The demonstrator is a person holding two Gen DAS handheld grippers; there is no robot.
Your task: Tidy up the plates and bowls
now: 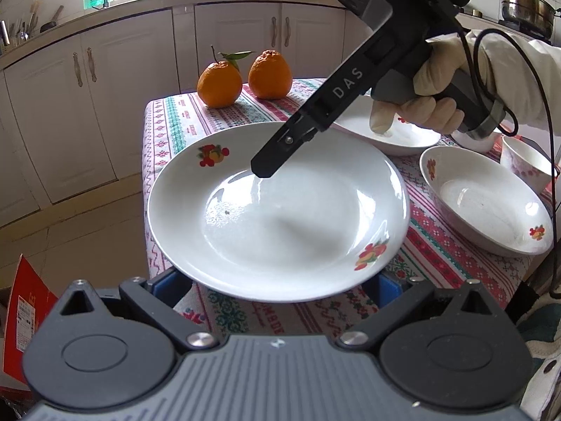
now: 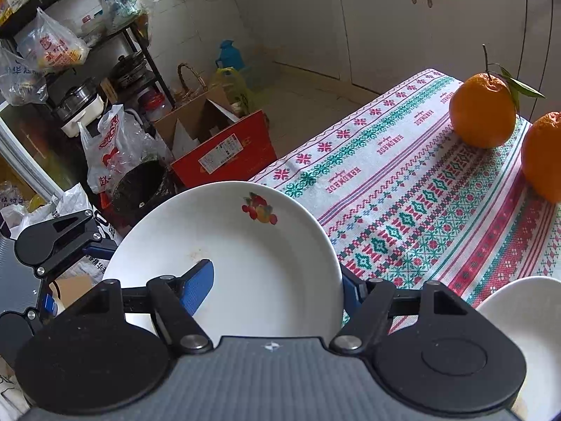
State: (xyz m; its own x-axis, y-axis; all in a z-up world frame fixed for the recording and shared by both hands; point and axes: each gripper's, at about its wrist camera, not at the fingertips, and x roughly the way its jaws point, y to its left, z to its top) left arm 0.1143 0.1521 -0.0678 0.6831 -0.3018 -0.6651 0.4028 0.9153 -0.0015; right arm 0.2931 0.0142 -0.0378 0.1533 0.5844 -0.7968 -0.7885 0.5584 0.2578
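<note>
The white fruit-printed plate (image 1: 280, 210) hung over the tablecloth's (image 1: 175, 122) near edge, its rim between the parted blue pads of the left gripper (image 1: 277, 286), while the right gripper (image 2: 278, 280) straddled its far rim, jaws apart.

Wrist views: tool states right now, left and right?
Left tool: open, fingers spread wide, tips hidden under the plate.
Right tool: open, one finger inside the plate, the other outside its rim; not clamped.
</note>
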